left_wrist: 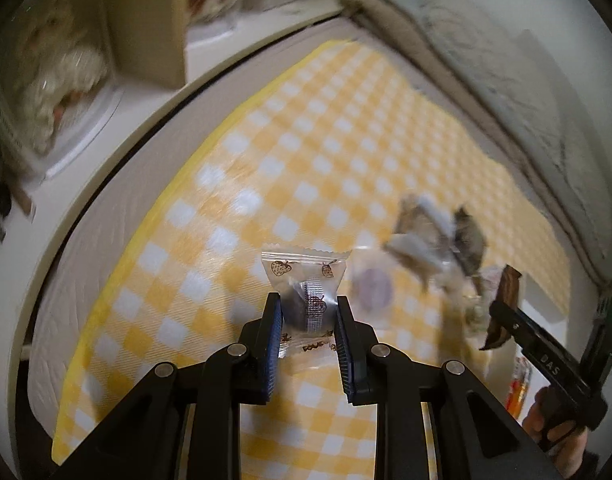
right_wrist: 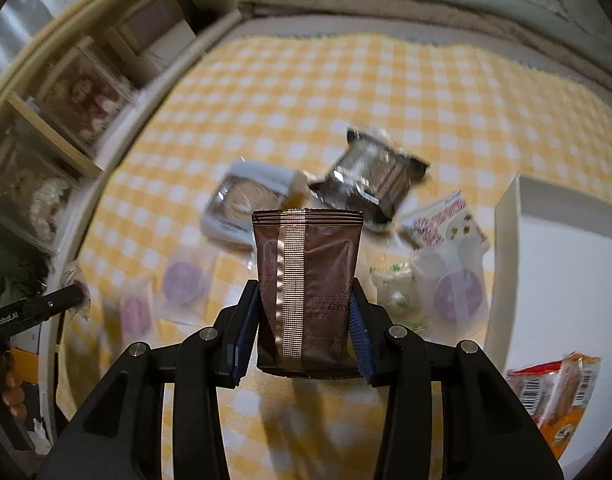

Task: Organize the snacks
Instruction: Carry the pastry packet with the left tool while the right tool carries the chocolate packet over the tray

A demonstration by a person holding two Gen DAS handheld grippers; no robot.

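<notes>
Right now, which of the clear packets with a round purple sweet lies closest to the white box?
The clear purple-sweet packet beside the white box; the other two lie left of the right gripper.

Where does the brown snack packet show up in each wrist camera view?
Left wrist view: brown snack packet at far right, seen edge-on, in the right gripper.
Right wrist view: packet at centre, upright, clamped between the jaws.
Shared landmark: yellow checked cloth.
</notes>
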